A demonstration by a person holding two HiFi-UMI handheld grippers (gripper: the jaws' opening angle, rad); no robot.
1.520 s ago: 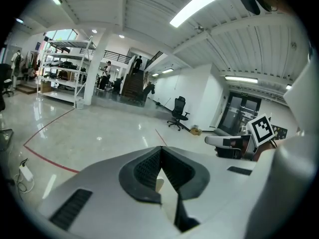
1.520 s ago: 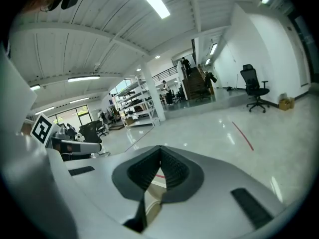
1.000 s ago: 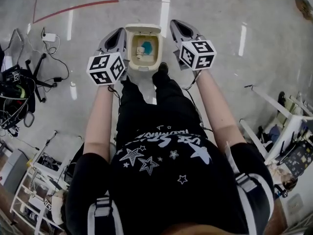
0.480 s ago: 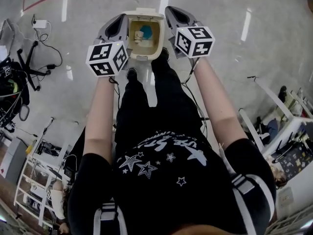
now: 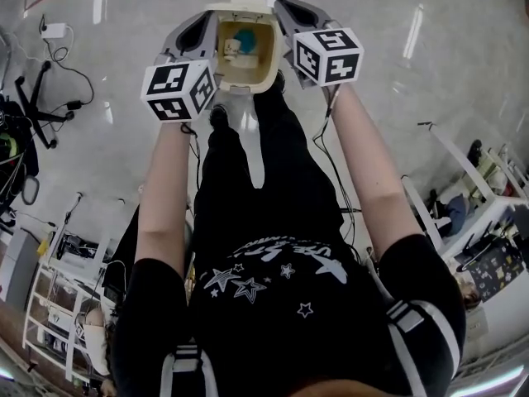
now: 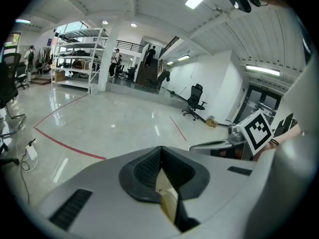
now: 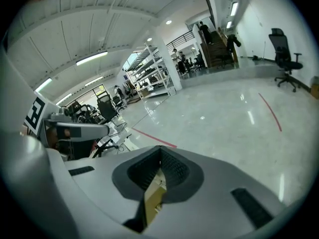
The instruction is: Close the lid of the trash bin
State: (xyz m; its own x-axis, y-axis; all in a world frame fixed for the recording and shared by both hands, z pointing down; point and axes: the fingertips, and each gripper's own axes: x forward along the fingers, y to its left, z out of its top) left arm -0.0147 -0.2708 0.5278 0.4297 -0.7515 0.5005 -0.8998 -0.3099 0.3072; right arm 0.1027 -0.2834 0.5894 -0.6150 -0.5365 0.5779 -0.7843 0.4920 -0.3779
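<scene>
Your left claw (image 6: 161,182) and right claw (image 7: 155,181) each pinch a side wall of the trash bin (image 5: 245,83). It's dead ahead at 12 o'clock, mouth open. The lid (image 5: 240,7) looks hinged at the far edge, equally near both claws.

A black office chair (image 6: 195,101) stands beyond a red floor line (image 6: 70,143), metal shelving (image 6: 79,59) at far left
</scene>
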